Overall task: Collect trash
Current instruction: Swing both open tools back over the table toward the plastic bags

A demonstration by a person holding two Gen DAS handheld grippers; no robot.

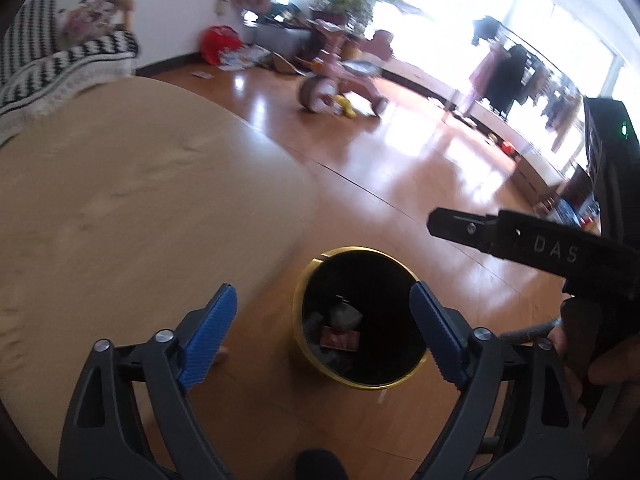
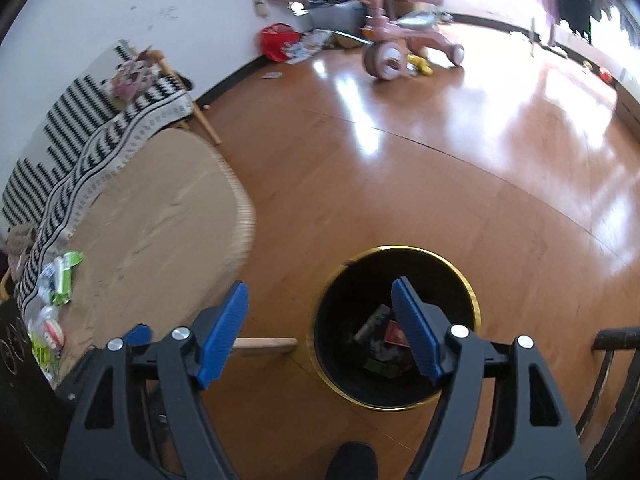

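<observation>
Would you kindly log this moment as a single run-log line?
left gripper: open, empty | right gripper: open, empty | bin: on floor, holds trash | wrappers: on table

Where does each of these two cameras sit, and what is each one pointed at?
Left wrist view: on the left claw, looking down at the trash bin beside the round table; its open blue fingers show, plus the right claw and a hand.
Right wrist view: on the right claw, looking down into the bin; its own open fingers show, and wrappers on the table.
Shared: bin, table, tricycle.
</observation>
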